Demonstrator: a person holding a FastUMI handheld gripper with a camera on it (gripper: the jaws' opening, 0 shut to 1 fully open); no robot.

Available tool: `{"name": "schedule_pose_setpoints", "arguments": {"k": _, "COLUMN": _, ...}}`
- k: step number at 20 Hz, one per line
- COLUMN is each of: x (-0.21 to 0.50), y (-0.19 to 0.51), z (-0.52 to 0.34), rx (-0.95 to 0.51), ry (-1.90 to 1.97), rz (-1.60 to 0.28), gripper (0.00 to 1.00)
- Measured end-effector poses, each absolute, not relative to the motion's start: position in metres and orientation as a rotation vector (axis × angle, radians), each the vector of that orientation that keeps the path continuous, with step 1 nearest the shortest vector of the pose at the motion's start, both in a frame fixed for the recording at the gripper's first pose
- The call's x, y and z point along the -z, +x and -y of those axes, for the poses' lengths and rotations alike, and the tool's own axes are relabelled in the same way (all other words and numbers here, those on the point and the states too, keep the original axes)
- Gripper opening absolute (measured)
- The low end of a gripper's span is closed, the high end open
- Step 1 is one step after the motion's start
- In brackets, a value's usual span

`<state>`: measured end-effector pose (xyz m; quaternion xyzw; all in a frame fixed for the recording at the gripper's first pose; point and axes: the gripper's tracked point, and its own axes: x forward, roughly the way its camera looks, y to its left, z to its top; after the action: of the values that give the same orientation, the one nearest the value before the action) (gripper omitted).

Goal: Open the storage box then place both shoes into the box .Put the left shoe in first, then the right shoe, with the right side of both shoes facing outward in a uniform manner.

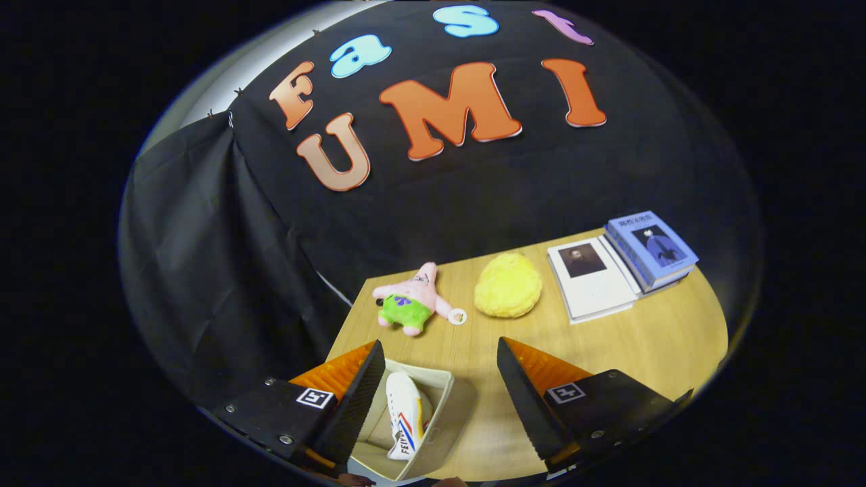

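My gripper (440,362) is open above the wooden table (643,345), with nothing between its fingers. Below it, close to the left finger, stands a beige storage box (454,406), open at the top. Inside the box a white shoe (404,414) with red and blue stripes stands on its side, striped side showing. The left finger (358,399) covers part of the box's left side, so what else lies in it is hidden.
Beyond the fingers lie a pink star-shaped plush toy (413,297) with green shorts, a yellow fluffy object (507,285), a white book (595,279) and a blue book (651,248) at the table's far right. Black cloth hangs behind and left of the table.
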<state>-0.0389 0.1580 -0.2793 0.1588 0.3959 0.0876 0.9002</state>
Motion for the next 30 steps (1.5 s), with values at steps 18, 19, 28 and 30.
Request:
{"name": "schedule_pose_setpoints", "arguments": {"k": 18, "x": 0.114, "y": 0.018, "z": 0.011, "rx": -0.038, "ry": 0.053, "rz": -0.304, "gripper": 0.98}}
{"name": "schedule_pose_setpoints", "arguments": {"k": 19, "x": 0.106, "y": 0.021, "z": 0.018, "rx": -0.031, "ry": 0.032, "rz": -0.279, "gripper": 0.98}}
{"name": "schedule_pose_setpoints", "arguments": {"k": 28, "x": 0.037, "y": 0.035, "z": 0.037, "rx": -0.002, "ry": -0.058, "rz": 0.003, "gripper": 0.98}}
{"name": "schedule_pose_setpoints", "arguments": {"k": 30, "x": 0.033, "y": 0.038, "z": 0.036, "rx": -0.009, "ry": -0.076, "rz": 0.044, "gripper": 0.98}}
